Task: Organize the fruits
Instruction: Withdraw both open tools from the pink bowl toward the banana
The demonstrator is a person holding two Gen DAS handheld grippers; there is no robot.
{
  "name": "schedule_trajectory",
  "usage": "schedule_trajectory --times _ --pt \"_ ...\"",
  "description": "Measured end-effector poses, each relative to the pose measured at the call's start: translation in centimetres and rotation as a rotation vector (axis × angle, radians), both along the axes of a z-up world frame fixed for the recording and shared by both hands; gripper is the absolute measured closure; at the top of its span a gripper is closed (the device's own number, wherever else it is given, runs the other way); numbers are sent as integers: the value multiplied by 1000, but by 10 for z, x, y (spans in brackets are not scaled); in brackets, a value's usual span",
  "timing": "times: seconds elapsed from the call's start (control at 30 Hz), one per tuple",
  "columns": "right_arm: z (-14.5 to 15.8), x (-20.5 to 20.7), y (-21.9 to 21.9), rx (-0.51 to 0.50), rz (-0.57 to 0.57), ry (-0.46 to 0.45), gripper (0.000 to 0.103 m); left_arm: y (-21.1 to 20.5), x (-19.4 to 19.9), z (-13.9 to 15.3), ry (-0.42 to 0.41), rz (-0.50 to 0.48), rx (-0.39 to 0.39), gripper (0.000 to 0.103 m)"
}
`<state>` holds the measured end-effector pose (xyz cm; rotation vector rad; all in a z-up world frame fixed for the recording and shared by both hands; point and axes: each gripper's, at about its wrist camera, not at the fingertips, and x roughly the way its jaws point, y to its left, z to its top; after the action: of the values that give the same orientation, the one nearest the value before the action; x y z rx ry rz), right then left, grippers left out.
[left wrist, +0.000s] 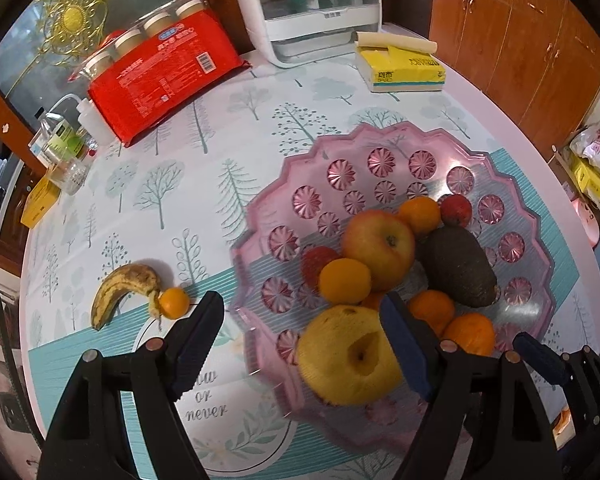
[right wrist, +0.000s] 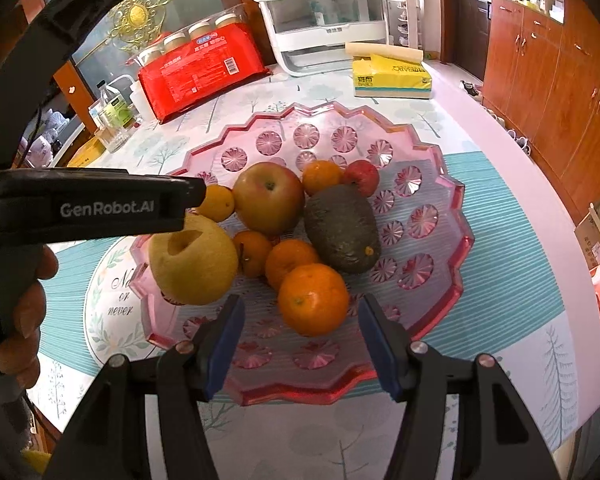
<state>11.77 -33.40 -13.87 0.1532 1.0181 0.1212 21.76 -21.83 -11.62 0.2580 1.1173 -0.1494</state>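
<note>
Our left gripper [left wrist: 300, 344] stands apart beside the yellow apple [left wrist: 348, 354], clamping nothing; the apple rests at the near edge of the pink tray [left wrist: 380, 140]. Our right gripper [right wrist: 300, 340] hangs apart and empty. Next we should clear upward without nudging fruit. The banana [left wrist: 118, 290] waits on the tree-printed tablecloth [left wrist: 160, 184], with wooden cupboards [left wrist: 520, 40] behind.

a red pack of jars [left wrist: 162, 70] is lying at the far side of the tablecloth [left wrist: 148, 184], leaning against a glass cabinet door [left wrist: 60, 36]. a yellow tissue pack [left wrist: 402, 70] is sitting just beside a white appliance [left wrist: 316, 12]. small bottles [left wrist: 66, 148] are standing at the table's left edge, and wooden cupboards [left wrist: 520, 40] are lining the right wall.
</note>
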Motion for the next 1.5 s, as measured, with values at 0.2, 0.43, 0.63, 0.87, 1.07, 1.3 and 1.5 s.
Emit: schedule_trajectory --times 0.2,0.43,0.63,0.87,1.07,1.3,1.5 --pt "6 -3 16 -19 -14 -6 43 31 -6 5 -7 18 -29 24" --pt "21 -7 46 -39 -66 -37 43 85 -13 12 -23 53 -66 24" --pt "39 -8 86 -51 -95 -66 43 158 -22 23 -48 107 -107 24" --pt "50 -6 144 -63 -79 -71 43 262 -34 39 -93 192 -148 24" --pt "63 -1 194 -90 -45 -97 43 339 -41 59 -152 254 -167 24" --pt "73 11 234 -109 5 -96 43 385 -40 74 -218 243 -151 22" --pt "60 34 248 -88 18 -40 43 384 -13 67 -224 167 -138 20"
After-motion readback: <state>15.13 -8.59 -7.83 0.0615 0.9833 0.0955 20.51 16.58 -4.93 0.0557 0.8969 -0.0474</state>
